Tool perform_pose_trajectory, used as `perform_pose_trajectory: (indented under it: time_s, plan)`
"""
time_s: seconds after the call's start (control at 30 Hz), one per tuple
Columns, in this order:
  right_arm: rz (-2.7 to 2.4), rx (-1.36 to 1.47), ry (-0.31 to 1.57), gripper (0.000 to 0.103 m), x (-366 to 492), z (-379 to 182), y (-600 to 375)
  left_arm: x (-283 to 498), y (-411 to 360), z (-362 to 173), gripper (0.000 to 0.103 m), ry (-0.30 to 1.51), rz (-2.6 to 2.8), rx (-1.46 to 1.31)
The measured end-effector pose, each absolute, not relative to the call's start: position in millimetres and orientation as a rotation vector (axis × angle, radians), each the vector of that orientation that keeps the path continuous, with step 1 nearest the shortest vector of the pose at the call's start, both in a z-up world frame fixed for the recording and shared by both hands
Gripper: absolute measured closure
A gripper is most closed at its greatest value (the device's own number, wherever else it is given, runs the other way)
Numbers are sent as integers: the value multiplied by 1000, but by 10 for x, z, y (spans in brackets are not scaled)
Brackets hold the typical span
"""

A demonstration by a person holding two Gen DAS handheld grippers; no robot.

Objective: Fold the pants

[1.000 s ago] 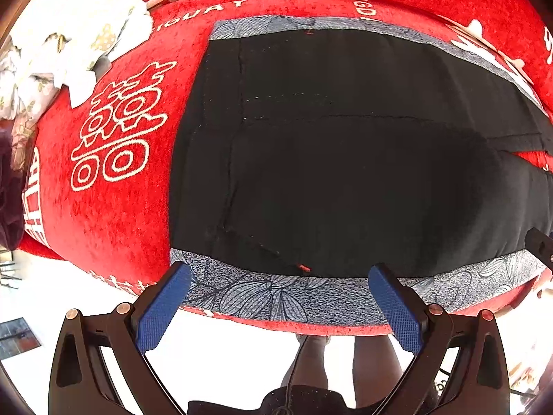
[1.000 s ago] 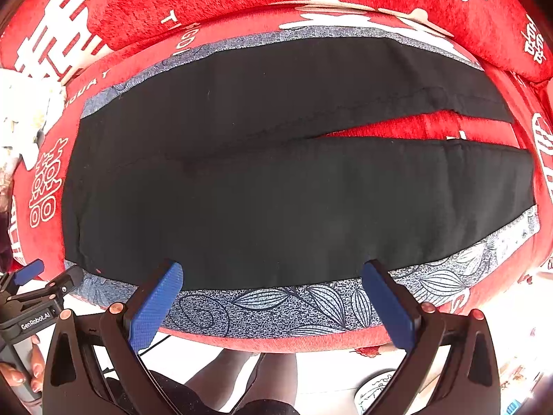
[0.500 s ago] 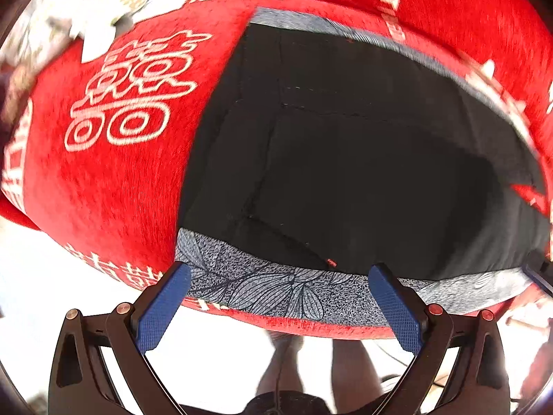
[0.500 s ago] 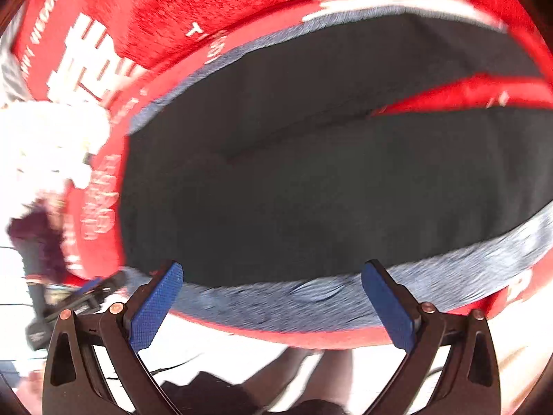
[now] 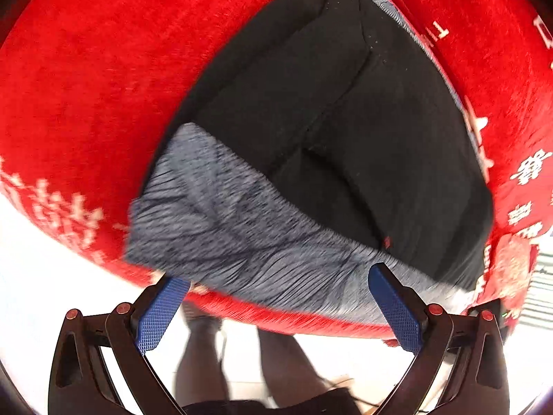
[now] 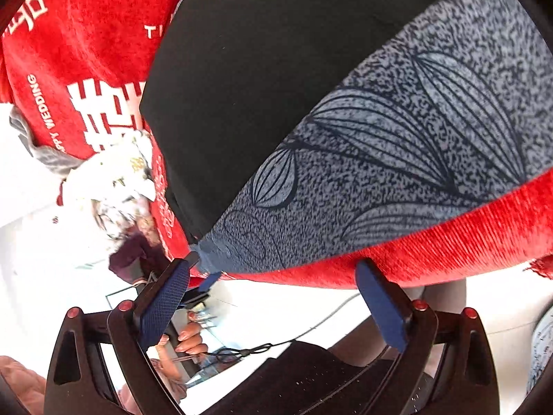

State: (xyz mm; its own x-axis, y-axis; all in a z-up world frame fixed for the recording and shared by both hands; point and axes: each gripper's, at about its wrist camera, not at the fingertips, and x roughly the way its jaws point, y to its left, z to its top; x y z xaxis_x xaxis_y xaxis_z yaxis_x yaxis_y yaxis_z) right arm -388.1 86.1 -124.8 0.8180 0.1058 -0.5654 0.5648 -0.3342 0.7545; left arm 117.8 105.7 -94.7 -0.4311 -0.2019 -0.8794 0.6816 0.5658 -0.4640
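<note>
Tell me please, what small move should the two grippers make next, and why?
Probably ease both forward and close on the grey leaf-print side band of the black pants. The left gripper and right gripper are open and hold nothing, and the band lies at the near edge of the red blanket, just before their fingertips.

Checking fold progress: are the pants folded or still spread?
Spread: the pants lie flat on the red cover; both grippers open, holding nothing.

My black pants [image 6: 262, 79] carry a speckled grey leaf-print band [image 6: 397, 159]; the red cover [image 5: 86, 86] has white lettering at nine o'clock.
</note>
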Motion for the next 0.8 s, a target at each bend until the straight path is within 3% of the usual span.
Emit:
perform_pose_trajectory:
  time_s: [0.07,0.13,0.17,0.2,0.23,0.33,0.37,0.4,0.43,0.63,0.8]
  plan:
    - [-499,1875,480,5,-3901,-1272,857,1113,976,-943,2,1756,-1080,376]
    - [-496,1874,440,7,-3965,-1260,849,1028,903,-930,13,1753,-1100,392]
    - [-504,1876,404,18,-4024,-1249,857,1005,879,-925,19,1749,-1101,406]
    - [-520,1880,361,36,-4108,-1249,866,995,839,-910,23,1740,-1097,420]
    - [-537,1897,330,42,-4142,-1249,863,986,831,-895,27,1737,-1091,424]
    - [-590,1947,311,73,-4151,-1319,860,1005,802,-854,50,1748,-1072,418]
    - [-608,1946,324,87,-4156,-1327,858,1020,796,-836,64,1750,-1080,411]
    - [-612,1940,322,90,-4155,-1305,855,1037,775,-814,77,1750,-1089,411]
    - [-610,1925,318,91,-4153,-1250,840,1040,743,-782,82,1743,-1086,420]
    - [-549,1813,265,92,-4139,-694,371,1037,437,-128,83,1633,-1215,338]
    - [-474,1687,262,92,-4039,-305,-576,1085,-276,391,83,1443,-1280,243]
